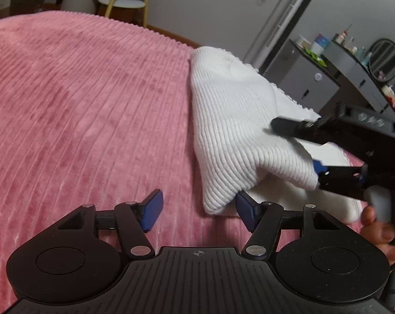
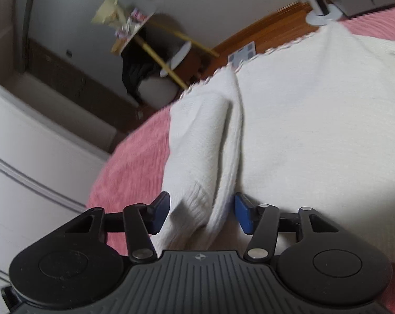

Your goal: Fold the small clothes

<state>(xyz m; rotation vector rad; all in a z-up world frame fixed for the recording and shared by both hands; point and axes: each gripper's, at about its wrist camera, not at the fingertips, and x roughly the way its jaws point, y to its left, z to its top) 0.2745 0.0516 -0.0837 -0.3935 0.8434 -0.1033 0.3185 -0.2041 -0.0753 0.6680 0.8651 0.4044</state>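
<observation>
A white ribbed knit garment (image 1: 231, 120) lies on the pink ribbed bedspread (image 1: 79, 104), partly folded over itself. My left gripper (image 1: 197, 210) is open and empty; the garment's near corner lies just ahead of its right finger. My right gripper (image 2: 201, 213) is open, its jaws on either side of a raised fold of the garment (image 2: 210, 157). The right gripper also shows in the left wrist view (image 1: 296, 146), straddling the garment's lifted right edge.
Beyond the bed's far edge stand a grey dresser (image 1: 310, 78) with bottles and a round mirror (image 1: 384, 56), and a small round side table (image 1: 121, 1). In the right wrist view a white cabinet (image 2: 27, 162) stands left of the bed above the wooden floor (image 2: 262, 31).
</observation>
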